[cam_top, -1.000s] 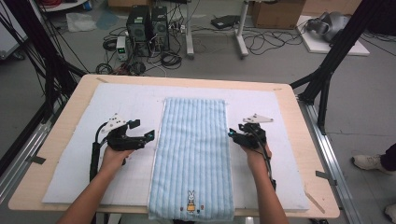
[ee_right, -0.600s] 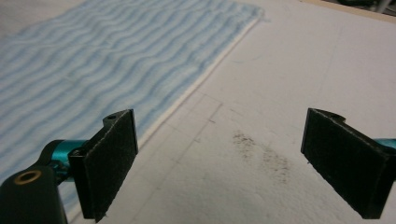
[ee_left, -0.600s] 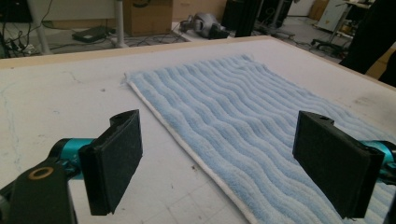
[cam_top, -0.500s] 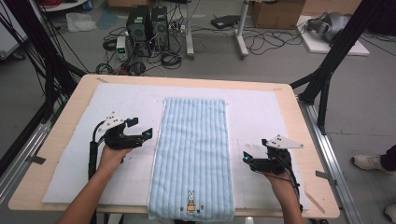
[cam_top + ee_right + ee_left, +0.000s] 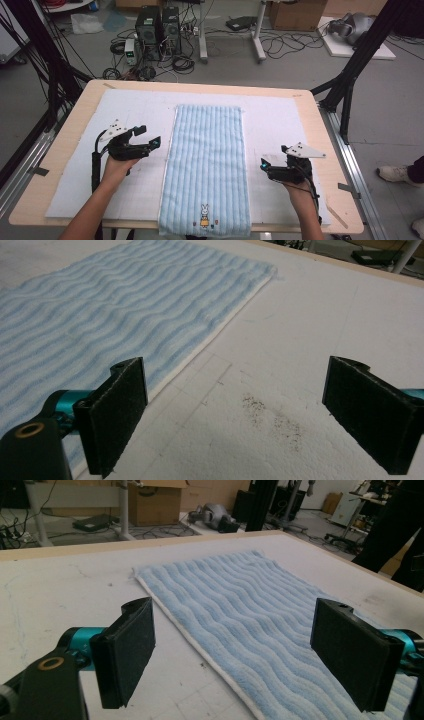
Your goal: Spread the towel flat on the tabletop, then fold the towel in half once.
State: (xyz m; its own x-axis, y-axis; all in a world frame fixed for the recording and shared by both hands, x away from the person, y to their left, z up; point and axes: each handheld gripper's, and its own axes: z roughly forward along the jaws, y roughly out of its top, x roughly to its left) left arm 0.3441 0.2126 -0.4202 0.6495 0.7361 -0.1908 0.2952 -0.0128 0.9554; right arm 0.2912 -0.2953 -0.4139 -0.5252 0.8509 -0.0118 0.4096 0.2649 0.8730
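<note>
The blue towel (image 5: 207,167) lies flat mid-counter, long axis running away from the person, between the released left tongs (image 5: 148,142), nearer its edge, and released right tongs (image 5: 263,166).

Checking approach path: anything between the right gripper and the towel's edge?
Nothing: bare white mat lies between the open right gripper and the towel, as seen in the right gripper view.

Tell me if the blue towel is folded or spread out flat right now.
Spread flat. The blue towel lies full length on the white mat, no fold or doubled layer showing; its near end hangs slightly over the table edge.
</note>
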